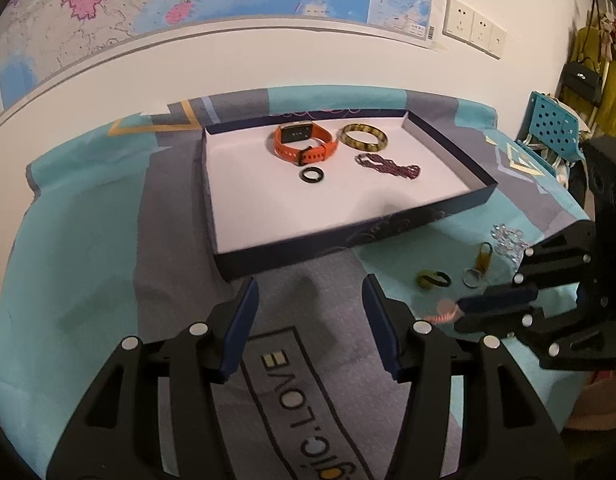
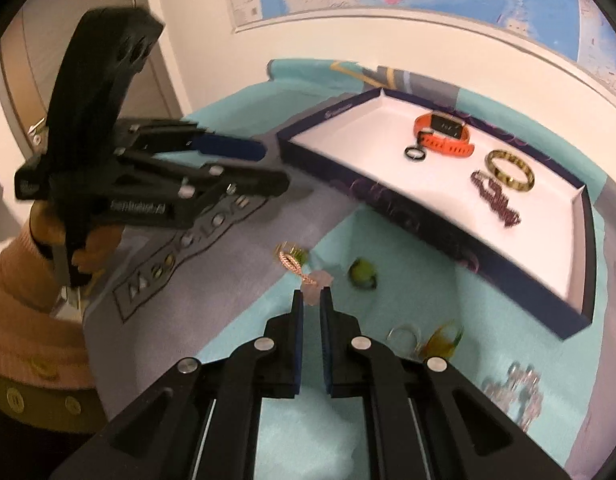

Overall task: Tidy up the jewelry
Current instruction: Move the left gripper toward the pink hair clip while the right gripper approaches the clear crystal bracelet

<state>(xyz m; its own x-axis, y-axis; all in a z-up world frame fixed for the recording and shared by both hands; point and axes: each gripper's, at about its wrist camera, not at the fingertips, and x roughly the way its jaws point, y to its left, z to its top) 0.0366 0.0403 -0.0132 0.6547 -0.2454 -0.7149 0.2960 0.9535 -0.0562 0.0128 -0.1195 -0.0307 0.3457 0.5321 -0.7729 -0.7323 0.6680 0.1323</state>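
The right tongs (image 2: 311, 294) are nearly closed, pinching a pink-gold chain piece (image 2: 297, 266) just above the desk's teal cloth (image 2: 408, 256). The left tongs (image 1: 310, 292) gape wide, holding nothing (over the grey patch). Beyond lies the box lid (image 1: 448, 210), holding an orange watch (image 1: 303, 142), amber bangle (image 1: 364, 136), black ring (image 1: 311, 175) and beaded bracelet (image 1: 390, 166).

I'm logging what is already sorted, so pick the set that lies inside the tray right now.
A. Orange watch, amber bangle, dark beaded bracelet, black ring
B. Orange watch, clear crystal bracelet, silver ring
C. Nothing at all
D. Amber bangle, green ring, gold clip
A: inside the tray lie the orange watch, the amber bangle, the dark beaded bracelet and the black ring.
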